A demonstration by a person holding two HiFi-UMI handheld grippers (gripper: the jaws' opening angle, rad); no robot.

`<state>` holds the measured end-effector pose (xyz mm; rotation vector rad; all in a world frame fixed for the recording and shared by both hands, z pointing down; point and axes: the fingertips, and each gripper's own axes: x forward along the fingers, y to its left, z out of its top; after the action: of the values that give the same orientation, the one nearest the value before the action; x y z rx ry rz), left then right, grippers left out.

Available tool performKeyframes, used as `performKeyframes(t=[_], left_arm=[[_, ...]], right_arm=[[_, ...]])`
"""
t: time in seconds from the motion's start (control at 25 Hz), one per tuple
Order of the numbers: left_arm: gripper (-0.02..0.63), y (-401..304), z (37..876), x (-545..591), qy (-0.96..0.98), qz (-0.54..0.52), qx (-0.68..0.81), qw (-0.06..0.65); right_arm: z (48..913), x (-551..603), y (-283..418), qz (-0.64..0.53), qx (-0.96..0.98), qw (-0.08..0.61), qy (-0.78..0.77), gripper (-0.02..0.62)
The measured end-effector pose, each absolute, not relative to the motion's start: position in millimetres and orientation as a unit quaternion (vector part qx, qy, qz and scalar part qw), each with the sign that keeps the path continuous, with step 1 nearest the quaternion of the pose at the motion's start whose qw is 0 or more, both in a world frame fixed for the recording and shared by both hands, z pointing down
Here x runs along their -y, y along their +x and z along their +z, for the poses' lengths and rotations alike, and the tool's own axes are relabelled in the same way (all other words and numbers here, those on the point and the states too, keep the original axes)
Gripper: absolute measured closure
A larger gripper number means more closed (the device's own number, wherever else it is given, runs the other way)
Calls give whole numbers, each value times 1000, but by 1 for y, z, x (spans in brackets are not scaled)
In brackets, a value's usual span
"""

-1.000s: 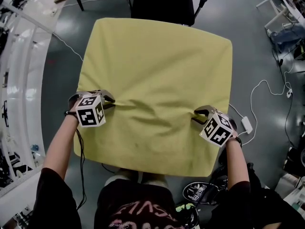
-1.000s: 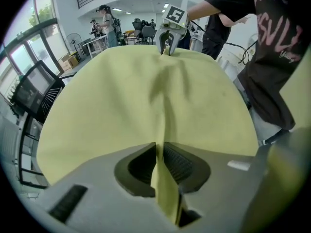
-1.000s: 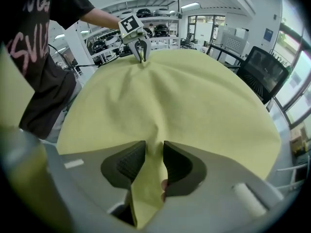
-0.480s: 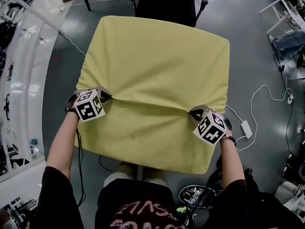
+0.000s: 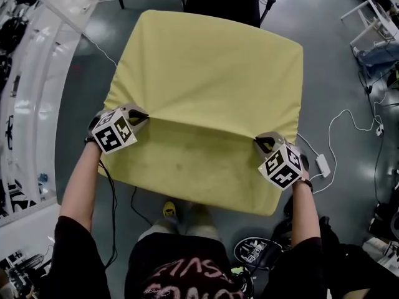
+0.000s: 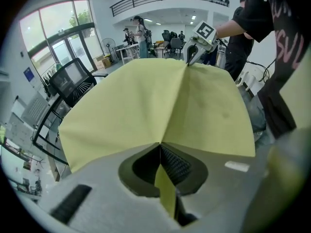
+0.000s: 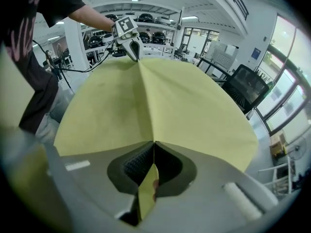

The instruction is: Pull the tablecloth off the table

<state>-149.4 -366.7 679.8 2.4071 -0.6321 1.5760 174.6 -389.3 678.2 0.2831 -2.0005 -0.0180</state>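
- Since a second ago my left gripper (image 5: 138, 115) and right gripper (image 5: 263, 143) have lifted slightly, each now clamped tight on a pinch of the yellow tablecloth (image 5: 212, 61)
- The slack wrinkle between them has become a taut raised fold; the cloth otherwise still covers the table
- The table itself is wholly hidden beneath it, and the black chair (image 5: 224, 2) beyond is cut off by the top edge

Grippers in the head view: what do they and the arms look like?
The left gripper and right gripper are grey, each with a white cube bearing black square markers. A dark cable trails from the left one. Short black sleeves.
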Motion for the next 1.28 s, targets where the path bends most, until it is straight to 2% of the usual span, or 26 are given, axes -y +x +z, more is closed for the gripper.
performKeyframes(t=[0.36, 0.92, 1.28], left_arm=[[600, -155, 671, 292, 830, 514, 206, 68], [600, -165, 641, 117, 849, 481, 216, 34], [600, -154, 606, 20, 857, 464, 221, 39]], right_arm=[[651, 321, 168, -20, 829, 533, 168, 580], [614, 121, 158, -28, 814, 535, 223, 580], [588, 11, 169, 17, 826, 497, 265, 580]])
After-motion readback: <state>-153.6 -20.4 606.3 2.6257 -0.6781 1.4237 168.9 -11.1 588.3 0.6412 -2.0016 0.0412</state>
